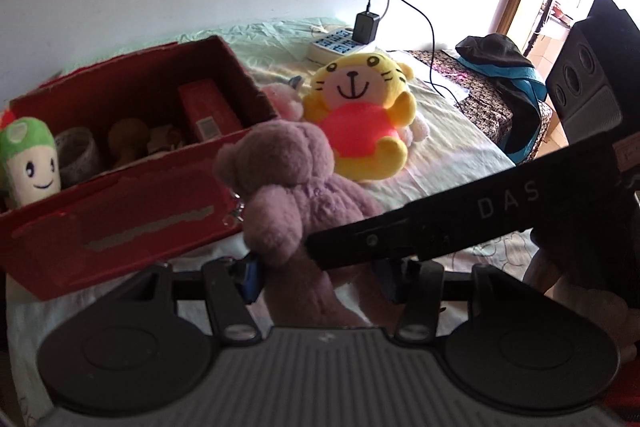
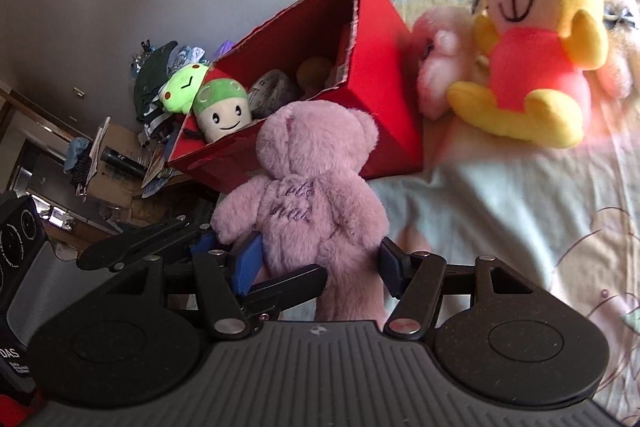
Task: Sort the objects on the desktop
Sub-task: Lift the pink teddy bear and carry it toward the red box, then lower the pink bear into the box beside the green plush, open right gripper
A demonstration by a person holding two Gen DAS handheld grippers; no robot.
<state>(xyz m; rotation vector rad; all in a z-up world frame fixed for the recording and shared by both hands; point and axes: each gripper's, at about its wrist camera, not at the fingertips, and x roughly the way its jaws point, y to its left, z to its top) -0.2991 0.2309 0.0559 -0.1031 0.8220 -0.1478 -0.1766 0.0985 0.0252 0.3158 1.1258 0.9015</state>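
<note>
The purple teddy bear (image 2: 316, 195) is held upright between both pairs of tongs, its back turned to the right wrist camera and its long axis running head-up, legs-down. The right tongs (image 2: 320, 263) are seen clenched on its lower body, one blue pad at each flank. The left tongs (image 1: 320, 279) are clamped on its legs from the other side — in the left view the bear's lower half is pinched between the pads, partly hidden by the arm of the right tongs crossing in front.

The relation that matters is bear to red box (image 1: 132, 163). The box lies ahead and to the left of the bear, its near wall just behind the bear's head in the right view, its open top facing up. A green mushroom toy (image 1: 28, 155), a roll of tape (image 1: 78, 151) and other small things are already inside. A yellow tiger toy (image 2: 540, 39) and a pink plush (image 2: 440, 67) are left on the bed sheet (image 2: 500, 207) to the right of the box.

The coming move is judged to be a short carry forward and leftward over the near wall, with the left tongs on the nearer side.
</note>
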